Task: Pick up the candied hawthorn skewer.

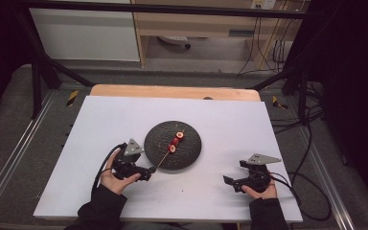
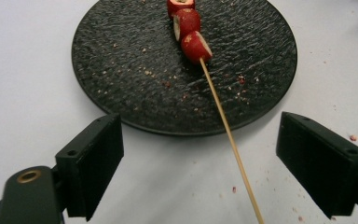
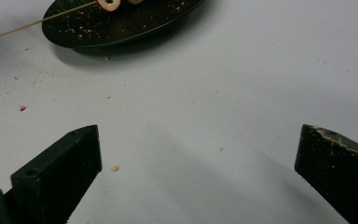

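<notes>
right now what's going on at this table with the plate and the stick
A person holds a gripper in each hand at a white table. A wooden skewer with three red fruit slices threaded on it lies across a black plate, its bare end sticking out over the rim. The left gripper sits at that end, jaws open on either side of the stick without pressing it. The right gripper rests open over bare table, away from the plate.

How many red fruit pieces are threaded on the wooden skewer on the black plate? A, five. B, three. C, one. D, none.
B: the left gripper view shows three red pieces bunched on the skewer over the black plate, the rest of the stick bare.
</notes>
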Demonstrator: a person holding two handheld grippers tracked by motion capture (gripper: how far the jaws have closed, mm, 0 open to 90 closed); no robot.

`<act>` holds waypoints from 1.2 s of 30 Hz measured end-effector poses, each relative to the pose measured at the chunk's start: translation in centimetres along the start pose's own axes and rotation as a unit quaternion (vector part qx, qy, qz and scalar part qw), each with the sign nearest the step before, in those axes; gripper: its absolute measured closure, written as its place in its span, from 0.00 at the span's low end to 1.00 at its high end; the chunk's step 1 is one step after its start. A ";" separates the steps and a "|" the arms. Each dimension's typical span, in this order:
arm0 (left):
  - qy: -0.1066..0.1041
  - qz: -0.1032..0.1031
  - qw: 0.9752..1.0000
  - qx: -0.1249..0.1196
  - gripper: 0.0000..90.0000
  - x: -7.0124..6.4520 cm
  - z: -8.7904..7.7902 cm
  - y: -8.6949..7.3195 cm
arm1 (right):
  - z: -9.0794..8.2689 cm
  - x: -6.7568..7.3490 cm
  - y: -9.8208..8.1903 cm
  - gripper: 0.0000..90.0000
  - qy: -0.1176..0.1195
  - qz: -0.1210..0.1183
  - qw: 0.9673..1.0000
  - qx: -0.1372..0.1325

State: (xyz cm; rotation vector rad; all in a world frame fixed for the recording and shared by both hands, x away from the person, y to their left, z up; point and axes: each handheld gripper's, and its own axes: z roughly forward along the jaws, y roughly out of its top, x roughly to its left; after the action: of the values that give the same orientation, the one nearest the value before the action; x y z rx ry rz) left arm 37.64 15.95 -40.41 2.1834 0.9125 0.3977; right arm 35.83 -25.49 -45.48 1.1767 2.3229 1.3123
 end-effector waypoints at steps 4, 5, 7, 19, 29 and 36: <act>-0.001 -0.002 1.000 0.013 0.24 -0.3 1.1 0.9 | 0.0 0.0 0.0 0.02 0.000 0.000 1.000 0.001; 0.001 -0.001 1.000 0.015 0.25 -0.4 1.4 1.1 | 0.0 0.0 0.0 0.02 0.000 -0.001 1.000 0.001; 0.003 0.000 1.000 0.021 0.29 -0.5 2.0 1.5 | 0.0 0.0 0.0 0.02 -0.001 -0.001 1.000 0.001; 0.019 -0.003 0.998 0.065 0.60 -1.1 4.8 2.5 | 0.0 0.0 0.0 0.02 0.001 -0.001 1.000 0.002; 0.022 -0.008 0.997 0.069 0.82 -1.6 5.4 2.8 | 0.0 0.0 0.0 0.03 0.002 -0.001 1.000 0.004; 0.029 -0.012 0.997 0.072 0.90 -2.1 5.8 2.9 | 0.0 0.1 0.0 0.03 0.003 -0.002 1.000 0.004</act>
State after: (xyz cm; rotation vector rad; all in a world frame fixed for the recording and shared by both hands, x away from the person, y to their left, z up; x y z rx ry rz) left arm 40.61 10.12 -42.32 2.2993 1.0258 0.3979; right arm 35.79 -25.40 -45.50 1.1726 2.3364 1.3085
